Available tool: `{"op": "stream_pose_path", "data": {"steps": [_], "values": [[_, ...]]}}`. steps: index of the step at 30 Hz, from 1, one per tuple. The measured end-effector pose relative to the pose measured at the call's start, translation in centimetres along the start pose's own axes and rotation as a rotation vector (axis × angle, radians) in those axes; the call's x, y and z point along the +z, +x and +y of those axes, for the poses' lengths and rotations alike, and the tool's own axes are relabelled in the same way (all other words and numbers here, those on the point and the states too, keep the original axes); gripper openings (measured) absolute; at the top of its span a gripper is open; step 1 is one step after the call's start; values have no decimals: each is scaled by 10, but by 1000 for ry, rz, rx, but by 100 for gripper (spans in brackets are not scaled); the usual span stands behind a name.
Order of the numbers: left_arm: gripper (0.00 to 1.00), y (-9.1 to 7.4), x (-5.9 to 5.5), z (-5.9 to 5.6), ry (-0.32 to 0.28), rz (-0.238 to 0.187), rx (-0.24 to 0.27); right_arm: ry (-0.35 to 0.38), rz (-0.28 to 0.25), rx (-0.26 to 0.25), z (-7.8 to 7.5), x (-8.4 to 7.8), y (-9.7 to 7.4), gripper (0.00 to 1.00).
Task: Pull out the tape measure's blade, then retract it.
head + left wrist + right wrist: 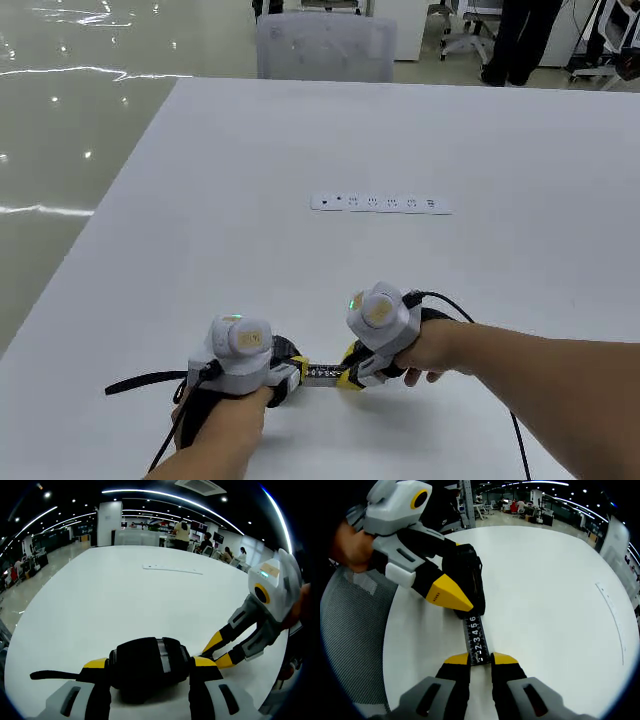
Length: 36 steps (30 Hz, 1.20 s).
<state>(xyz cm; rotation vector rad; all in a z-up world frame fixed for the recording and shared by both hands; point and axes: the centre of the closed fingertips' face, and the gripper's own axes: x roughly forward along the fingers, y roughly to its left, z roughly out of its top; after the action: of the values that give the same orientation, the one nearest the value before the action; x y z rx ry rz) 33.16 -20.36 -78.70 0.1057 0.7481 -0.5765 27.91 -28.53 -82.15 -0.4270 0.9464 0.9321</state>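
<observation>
In the head view, a person is working low on the white table (200, 200), well to the near side of the power strip (380, 203). The left gripper (290, 372) is clamping the black tape measure (285, 348). The right gripper (347, 368) is pinching the end of the blade (322, 375), which is bridging the short gap between the two.

In the left gripper view, the jaws are pressing against the tape measure's body, one yellow tip on each side. The power strip is lying far beyond it. The right gripper is reaching in from the right with its tips down near the table.

In the right gripper view, the jaws are standing almost closed and squeezing the blade's tip between them. The blade is showing numbers up to six and running straight back into the tape measure, which the left gripper is gripping, well apart from the power strip.
</observation>
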Motion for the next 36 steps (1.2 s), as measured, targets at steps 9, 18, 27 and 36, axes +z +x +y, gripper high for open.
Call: {"op": "stream_pose_path", "data": {"steps": [9, 18, 27, 36], "values": [[60, 0, 0, 0, -1, 1, -2, 12, -15, 5, 1, 8, 6, 14], [60, 0, 0, 0, -2, 3, -5, 12, -31, 12, 3, 16, 9, 14], [60, 1, 1, 1, -3, 4, -6, -2, -40, 20, 6, 22, 13, 14], [60, 1, 1, 1, -6, 0, -6, -6, -48, 19, 5, 28, 18, 14]]}}
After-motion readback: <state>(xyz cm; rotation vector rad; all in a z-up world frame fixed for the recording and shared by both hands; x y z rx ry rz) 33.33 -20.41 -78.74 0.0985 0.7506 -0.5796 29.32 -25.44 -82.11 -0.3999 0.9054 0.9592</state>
